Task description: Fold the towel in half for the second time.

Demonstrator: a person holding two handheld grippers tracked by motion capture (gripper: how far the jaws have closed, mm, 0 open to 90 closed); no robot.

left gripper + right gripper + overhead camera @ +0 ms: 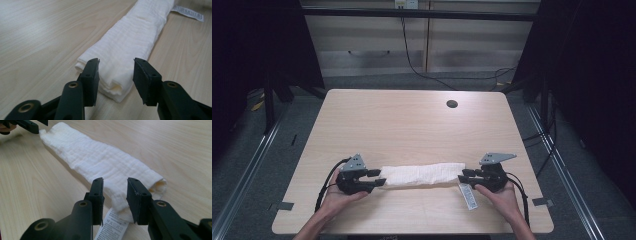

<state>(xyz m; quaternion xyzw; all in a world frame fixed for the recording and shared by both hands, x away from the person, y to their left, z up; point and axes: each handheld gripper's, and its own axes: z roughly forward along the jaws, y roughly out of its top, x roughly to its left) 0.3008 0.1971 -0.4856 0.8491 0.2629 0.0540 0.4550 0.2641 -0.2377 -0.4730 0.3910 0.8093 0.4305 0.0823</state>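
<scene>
A white cloth (422, 174), folded into a long narrow strip, lies across the near part of the wooden table (412, 125). My left gripper (377, 178) is at the cloth's left end, open, its jaws straddling that end (115, 72). My right gripper (466, 176) stands open at the right end, jaws either side of the cloth's corner (115, 195). A white care label (467, 195) sticks out from the cloth's right end toward the table's front edge; it also lies under my right gripper's jaws (112, 227) and shows far off in the left gripper view (188, 11).
A round cable hole (452, 104) sits in the table's far right part. Black cables (324, 187) trail from each gripper off the front edge. Behind the table stands a cabinet (412, 40) with a hanging cable. Metal rails (252, 160) run along the floor on both sides.
</scene>
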